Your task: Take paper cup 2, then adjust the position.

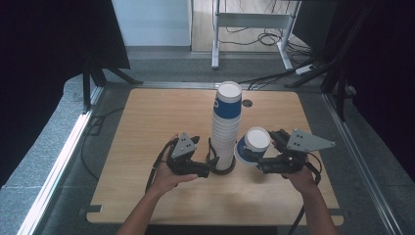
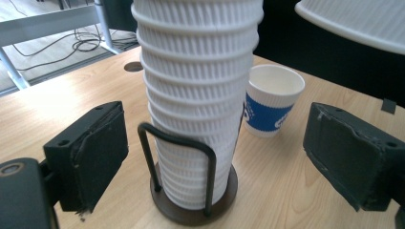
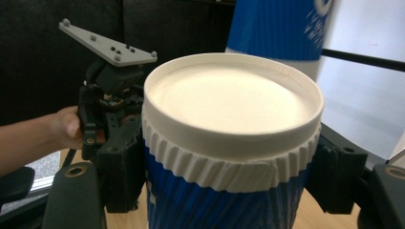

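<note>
The wooden table (image 1: 147,147) in front of me carries everything, with grey floor and a white desk frame (image 1: 254,22) beyond it. Nearest me, my right gripper (image 1: 254,155) is clamped around a single blue-and-white paper cup (image 1: 253,145), held tilted just right of the stack, while my left gripper (image 1: 209,164) stands wide, its pads off the ribbed cups. Between them the tall cup stack (image 1: 226,125) sits upright in its wire holder (image 2: 191,195), and another cup (image 2: 272,100) stands behind it.
</note>
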The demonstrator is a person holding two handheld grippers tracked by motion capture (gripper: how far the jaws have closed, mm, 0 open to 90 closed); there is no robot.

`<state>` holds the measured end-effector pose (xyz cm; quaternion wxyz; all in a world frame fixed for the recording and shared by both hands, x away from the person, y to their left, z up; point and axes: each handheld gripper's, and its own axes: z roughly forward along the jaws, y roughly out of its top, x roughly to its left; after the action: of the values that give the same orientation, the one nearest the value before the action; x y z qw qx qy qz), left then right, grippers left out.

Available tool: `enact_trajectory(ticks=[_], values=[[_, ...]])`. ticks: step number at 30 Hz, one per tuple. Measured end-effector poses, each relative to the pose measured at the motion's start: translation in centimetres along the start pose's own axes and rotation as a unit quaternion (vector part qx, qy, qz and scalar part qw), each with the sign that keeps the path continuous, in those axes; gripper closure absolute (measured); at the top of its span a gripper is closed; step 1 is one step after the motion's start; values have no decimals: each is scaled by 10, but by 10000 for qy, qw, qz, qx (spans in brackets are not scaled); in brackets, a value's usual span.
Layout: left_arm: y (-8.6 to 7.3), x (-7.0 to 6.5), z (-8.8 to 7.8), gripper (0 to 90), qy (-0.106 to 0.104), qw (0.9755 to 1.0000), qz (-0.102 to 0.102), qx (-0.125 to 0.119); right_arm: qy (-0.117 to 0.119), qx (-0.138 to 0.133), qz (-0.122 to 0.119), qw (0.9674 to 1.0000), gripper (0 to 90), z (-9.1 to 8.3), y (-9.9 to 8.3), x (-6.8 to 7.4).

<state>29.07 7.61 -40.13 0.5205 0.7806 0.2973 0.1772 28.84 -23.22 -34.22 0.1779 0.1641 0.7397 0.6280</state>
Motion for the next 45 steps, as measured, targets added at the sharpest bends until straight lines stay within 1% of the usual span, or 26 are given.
enact_trajectory(ticks=[2,4,9,12,15,16,18,21,24,25,26,28,30,31,33,38,40,42,45], values=[[-5,-1,-2,91,-60,10000,-13,-8,9,15,1,10000,262,2,-4,2],[-11,-3,-3,100,-155,9998,-73,-26,17,36,3,10000,262,4,-9,4],[-25,-5,-8,101,-211,9995,-211,-90,-14,74,29,10000,262,7,-21,8],[-32,-8,-11,102,-241,9994,-218,-120,-17,106,61,9999,262,10,-31,12],[-39,-10,-13,102,-214,9994,-241,-126,-25,124,108,9999,262,13,-40,15],[-40,-10,-13,104,-222,9994,-243,-104,-27,140,118,9998,262,15,-43,16],[-42,-12,-14,113,-153,9997,-202,-65,-40,159,141,9998,262,17,-49,18],[-45,-14,-17,119,-179,9995,-254,-85,-54,167,174,9997,262,20,-56,20],[-49,-16,-20,119,-131,9996,-236,-87,-44,140,254,9996,262,22,-63,21],[-51,-17,-21,119,-139,9995,-259,-99,-35,120,274,9995,262,23,-65,21],[-52,-17,-22,119,-148,9994,-282,-102,-31,159,305,9994,262,24,-67,22],[-55,-18,-22,119,-125,9995,-281,-92,-43,223,246,9994,262,26,-69,23],[-57,-19,-21,119,-129,9995,-284,-59,49,156,319,9994,262,27,-71,24],[-58,-20,-20,119,-132,9994,-316,-62,75,141,355,9992,262,27,-72,24],[-60,-22,-18,119,-198,9991,-362,-61,50,202,334,9992,262,29,-74,25],[-61,-28,-16,117,-141,9995,-269,-3,63,260,351,9990,262,33,-79,26],[-62,-28,-16,94,-122,9996,-269,-47,107,223,390,9989,262,34,-79,26],[-61,-27,-17,80,-157,9994,-303,-56,174,162,453,9987,262,34,-80,26],[-61,-27,-17,66,-164,9993,-327,-61,120,208,452,9987,262,34,-81,26]])
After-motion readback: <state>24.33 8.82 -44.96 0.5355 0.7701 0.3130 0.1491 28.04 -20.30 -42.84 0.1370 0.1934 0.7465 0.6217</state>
